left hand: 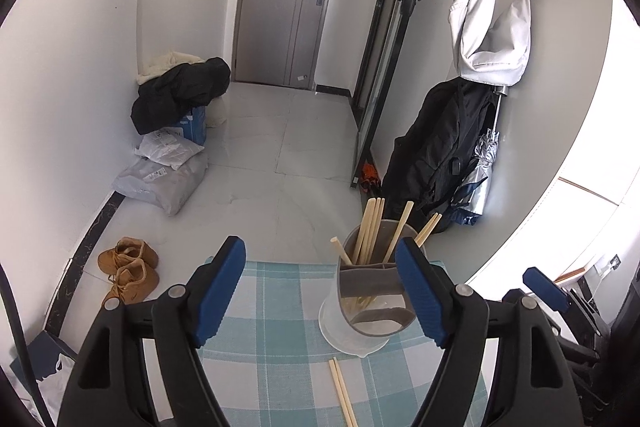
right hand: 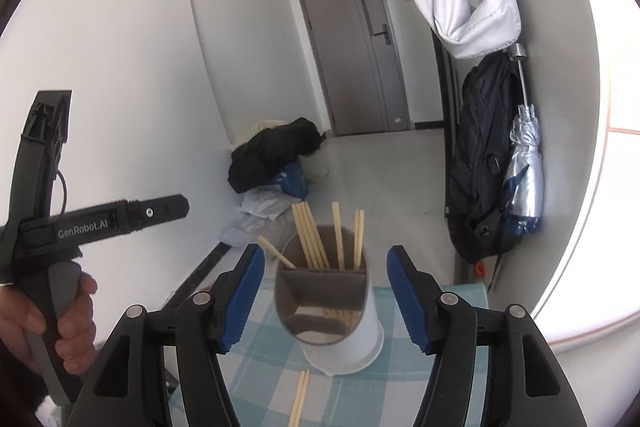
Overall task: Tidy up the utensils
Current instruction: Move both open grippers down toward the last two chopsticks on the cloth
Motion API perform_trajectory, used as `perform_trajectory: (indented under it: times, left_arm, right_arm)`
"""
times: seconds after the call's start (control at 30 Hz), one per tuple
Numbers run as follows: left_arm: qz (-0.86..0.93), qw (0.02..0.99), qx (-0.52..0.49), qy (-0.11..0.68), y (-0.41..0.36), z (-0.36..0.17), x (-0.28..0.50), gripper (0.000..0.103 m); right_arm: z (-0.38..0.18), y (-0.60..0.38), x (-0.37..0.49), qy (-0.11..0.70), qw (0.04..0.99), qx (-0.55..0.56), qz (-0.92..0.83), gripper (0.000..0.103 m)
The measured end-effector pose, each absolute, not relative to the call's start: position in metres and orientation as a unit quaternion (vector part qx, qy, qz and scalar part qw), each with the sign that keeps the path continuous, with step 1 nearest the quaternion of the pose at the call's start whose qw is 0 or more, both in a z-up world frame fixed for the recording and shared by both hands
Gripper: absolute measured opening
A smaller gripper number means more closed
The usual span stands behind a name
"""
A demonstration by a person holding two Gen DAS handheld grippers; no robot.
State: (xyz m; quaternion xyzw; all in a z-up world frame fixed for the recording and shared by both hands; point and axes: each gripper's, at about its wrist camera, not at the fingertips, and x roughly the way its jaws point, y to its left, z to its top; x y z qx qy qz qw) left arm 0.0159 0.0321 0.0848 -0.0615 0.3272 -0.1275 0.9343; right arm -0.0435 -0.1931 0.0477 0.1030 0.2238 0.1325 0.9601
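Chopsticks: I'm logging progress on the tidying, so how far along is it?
Mostly done: several chopsticks already stand in the divided holder on the checked tablecloth. Nothing is in hand: the left gripper and right gripper are both open and empty. Left: one pair of chopsticks lies on the cloth in front of the holder.

checked tablecloth [left hand: 280,367] under holder [left hand: 352,331], chopsticks [left hand: 343,393]

upright chopsticks [right hand: 316,243] crowding holder [right hand: 344,331] mouth
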Motion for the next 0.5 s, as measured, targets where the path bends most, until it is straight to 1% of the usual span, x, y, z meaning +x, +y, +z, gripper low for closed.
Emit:
perform_trajectory:
  times: [0.27, 0.37, 0.43, 0.47, 0.5]
  left_arm:
    - [-0.115, 0.935, -0.062, 0.329, 0.04, 0.063, 0.003, 0.075]
    - [-0.116, 0.939, -0.058, 0.318, 0.039, 0.056, -0.004, 0.075]
    - [-0.114, 0.94, -0.061, 0.315, 0.04, 0.05, -0.005, 0.08]
    - [-0.113, 0.94, -0.064, 0.316, 0.04, 0.048, -0.005, 0.085]
    - [-0.112, 0.939, -0.068, 0.316, 0.041, 0.044, -0.005, 0.085]
  right_arm:
    - [0.017, -0.179, -0.061, 0.254, 0.954, 0.085, 0.133, 0.069]
    - [0.005, -0.176, -0.063, 0.264, 0.952, 0.086, 0.131, 0.071]
    - [-0.002, -0.173, -0.064, 0.271, 0.95, 0.083, 0.131, 0.071]
    - [-0.006, -0.171, -0.063, 0.275, 0.949, 0.08, 0.129, 0.072]
    - [-0.01, -0.171, -0.063, 0.279, 0.949, 0.078, 0.127, 0.072]
